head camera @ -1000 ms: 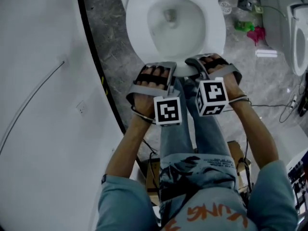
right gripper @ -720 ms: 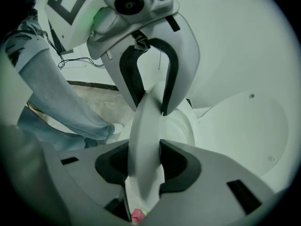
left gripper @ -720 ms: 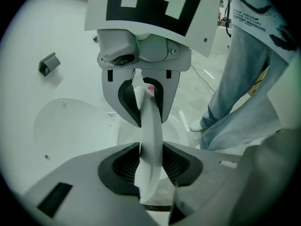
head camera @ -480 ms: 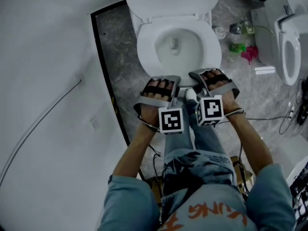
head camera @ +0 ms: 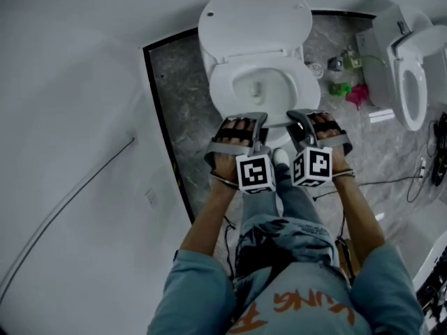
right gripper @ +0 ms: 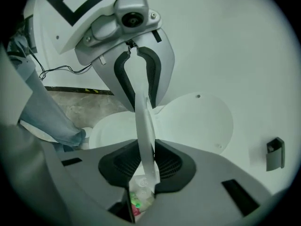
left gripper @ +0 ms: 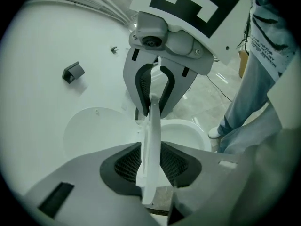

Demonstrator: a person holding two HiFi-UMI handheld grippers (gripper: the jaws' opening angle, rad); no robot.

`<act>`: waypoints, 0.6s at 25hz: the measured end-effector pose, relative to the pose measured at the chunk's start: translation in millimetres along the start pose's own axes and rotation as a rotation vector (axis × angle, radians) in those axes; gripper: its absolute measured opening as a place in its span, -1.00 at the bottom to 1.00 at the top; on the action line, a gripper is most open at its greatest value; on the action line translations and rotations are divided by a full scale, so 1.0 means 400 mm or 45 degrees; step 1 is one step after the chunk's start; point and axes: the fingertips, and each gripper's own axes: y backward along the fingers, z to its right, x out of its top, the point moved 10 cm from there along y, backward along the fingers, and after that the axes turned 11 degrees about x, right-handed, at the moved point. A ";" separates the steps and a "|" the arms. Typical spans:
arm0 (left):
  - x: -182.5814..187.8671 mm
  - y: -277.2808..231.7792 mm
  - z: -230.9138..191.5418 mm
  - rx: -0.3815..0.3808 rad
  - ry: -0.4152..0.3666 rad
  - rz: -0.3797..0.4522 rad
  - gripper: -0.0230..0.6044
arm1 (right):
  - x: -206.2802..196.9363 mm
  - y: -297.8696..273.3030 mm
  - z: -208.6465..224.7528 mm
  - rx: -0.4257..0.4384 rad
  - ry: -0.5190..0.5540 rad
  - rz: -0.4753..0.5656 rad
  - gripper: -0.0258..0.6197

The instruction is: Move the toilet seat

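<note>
marble bathroom floor (head camera: 178, 82); left claw (left gripper: 151, 167), right claw (right gripper: 143, 166) (just closing) tight on toilet seat (left gripper: 153, 126)

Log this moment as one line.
left hand-held gripper: jaws just closing, clamped on toilet seat | right hand-held gripper: jaws just closing, clamped on toilet seat

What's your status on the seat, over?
Left hand-held gripper and right hand-held gripper: jaws just closed in, clamped on seat front edge. Lid up. Nothing in the way.

Grey marbled floor (head camera: 178, 96) under toilet (head camera: 257, 61), second toilet (head camera: 412, 61), bright clutter (head camera: 348, 89).
</note>
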 end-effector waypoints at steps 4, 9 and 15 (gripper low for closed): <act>-0.002 0.004 -0.051 0.056 0.073 0.030 -0.58 | 0.018 0.016 0.040 -0.053 -0.007 -0.028 -0.70; -0.007 -0.002 -0.082 0.047 -0.050 0.002 -0.76 | 0.028 0.033 0.097 -0.135 -0.042 -0.006 -0.71; 0.007 -0.018 -0.173 0.237 0.023 0.039 -0.78 | 0.036 0.046 0.172 -0.177 -0.090 0.029 -0.71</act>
